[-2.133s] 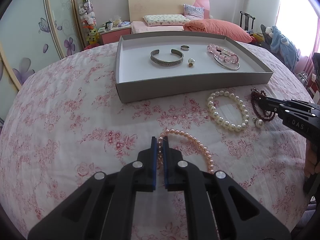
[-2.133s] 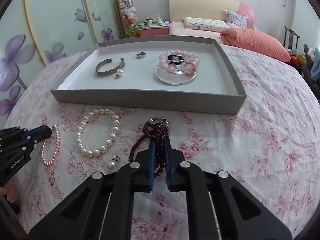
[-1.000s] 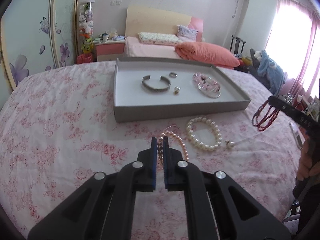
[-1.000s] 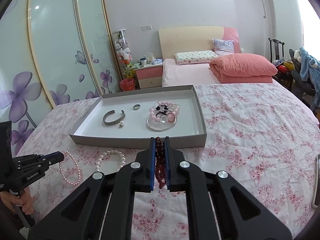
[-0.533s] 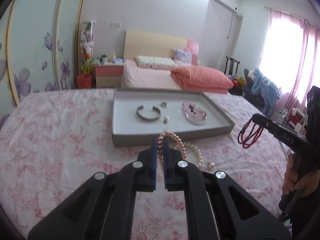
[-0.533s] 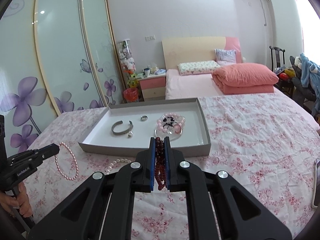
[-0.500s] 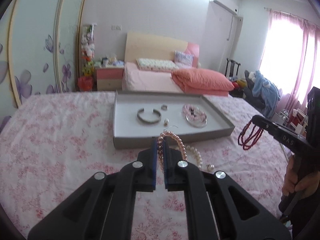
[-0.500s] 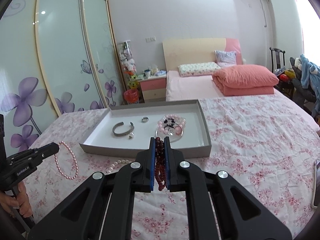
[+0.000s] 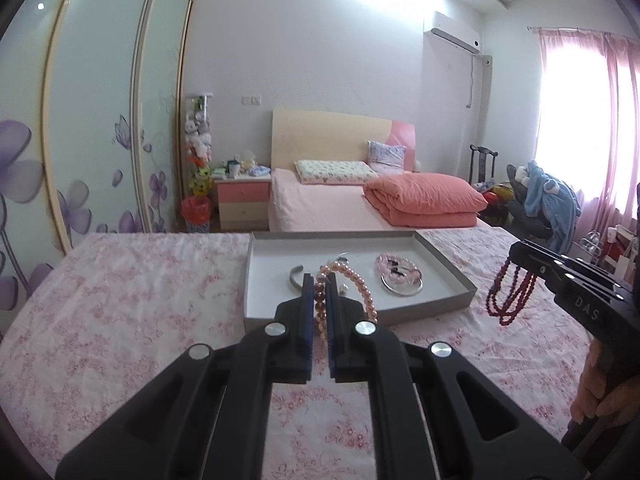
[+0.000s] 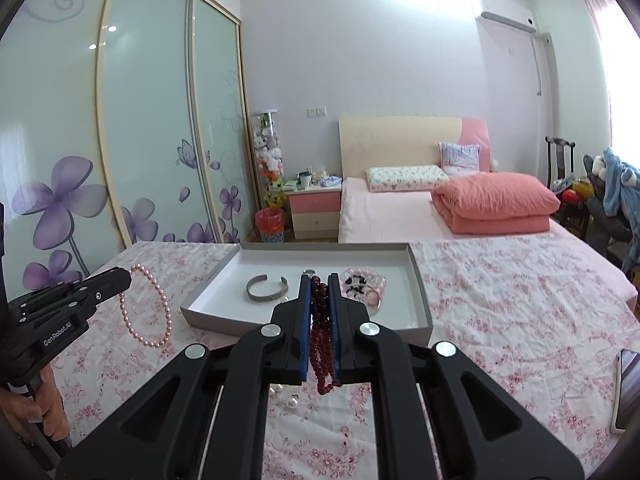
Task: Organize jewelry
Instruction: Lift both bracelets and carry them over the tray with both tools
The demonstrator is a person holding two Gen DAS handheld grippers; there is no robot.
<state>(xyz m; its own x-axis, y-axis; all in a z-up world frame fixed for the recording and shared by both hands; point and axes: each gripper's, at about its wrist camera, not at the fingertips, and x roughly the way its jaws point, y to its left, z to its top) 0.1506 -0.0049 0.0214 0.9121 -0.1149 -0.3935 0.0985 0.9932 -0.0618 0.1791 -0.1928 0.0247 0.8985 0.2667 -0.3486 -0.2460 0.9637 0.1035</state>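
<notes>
1. Our left gripper (image 9: 319, 285) is pinched tight on a loop of pink pearl beads (image 9: 362, 288), which hangs clear of the floral tablecloth (image 9: 120, 300).
2. Our right gripper (image 10: 319, 285) clamps a dark red beaded strand (image 10: 320, 340), dangling below its fingers.
3. Ahead of both claws lies the shallow grey cardboard tray (image 10: 212, 312) holding a silver cuff bangle (image 10: 266, 293).

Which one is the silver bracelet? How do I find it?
Look at the grey tray on the flowery pink bedspread. Inside it, on the left part, lies the silver bracelet. It is one plain metal band with a gap, not a string of beads like the pink beaded bracelet near it.
</notes>
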